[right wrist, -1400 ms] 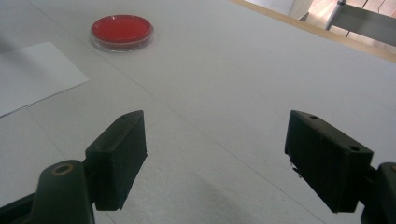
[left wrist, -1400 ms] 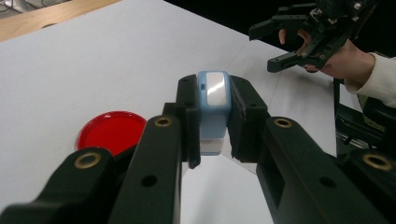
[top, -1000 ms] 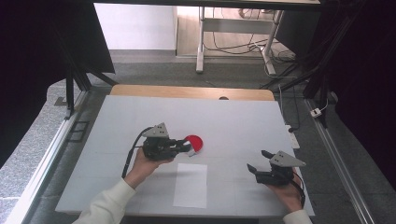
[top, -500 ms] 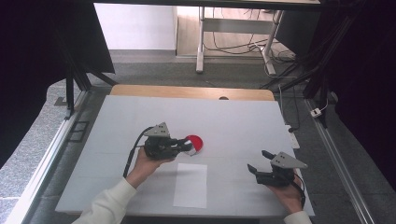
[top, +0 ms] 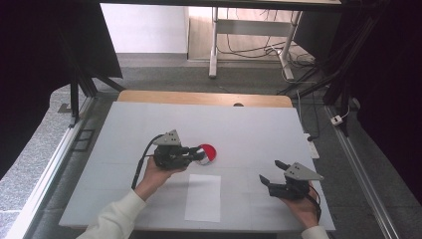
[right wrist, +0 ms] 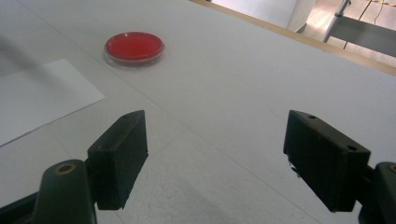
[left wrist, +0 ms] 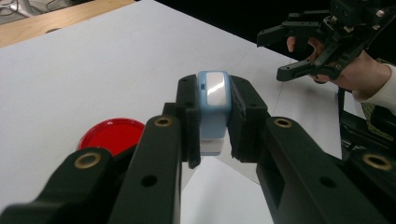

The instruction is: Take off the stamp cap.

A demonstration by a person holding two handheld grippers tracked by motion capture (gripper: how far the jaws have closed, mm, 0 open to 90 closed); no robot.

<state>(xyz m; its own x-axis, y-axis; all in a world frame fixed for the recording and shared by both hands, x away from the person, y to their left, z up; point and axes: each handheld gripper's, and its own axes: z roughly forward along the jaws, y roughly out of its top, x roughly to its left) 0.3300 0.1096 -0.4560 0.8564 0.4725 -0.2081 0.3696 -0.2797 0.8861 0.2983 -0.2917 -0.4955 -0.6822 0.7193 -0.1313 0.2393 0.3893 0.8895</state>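
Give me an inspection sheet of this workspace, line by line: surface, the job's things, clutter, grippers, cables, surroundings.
Surface: white table top, wooden strip along its far edge.
Job's things: small blue and white block clamped upright between the left gripper's pads; red round dish flat on the table just past that gripper; white paper sheet lying flat near the front edge.
Clutter: nothing seen.
Grippers: left gripper shut on the block, held beside the dish; right gripper open, nothing between its jaws, held over bare table at the right.
Cables: black cable trailing from the left gripper along the hand; loose cables on the floor beyond the table.
Surroundings: dark curtains on both sides, grey floor, metal desk legs behind.
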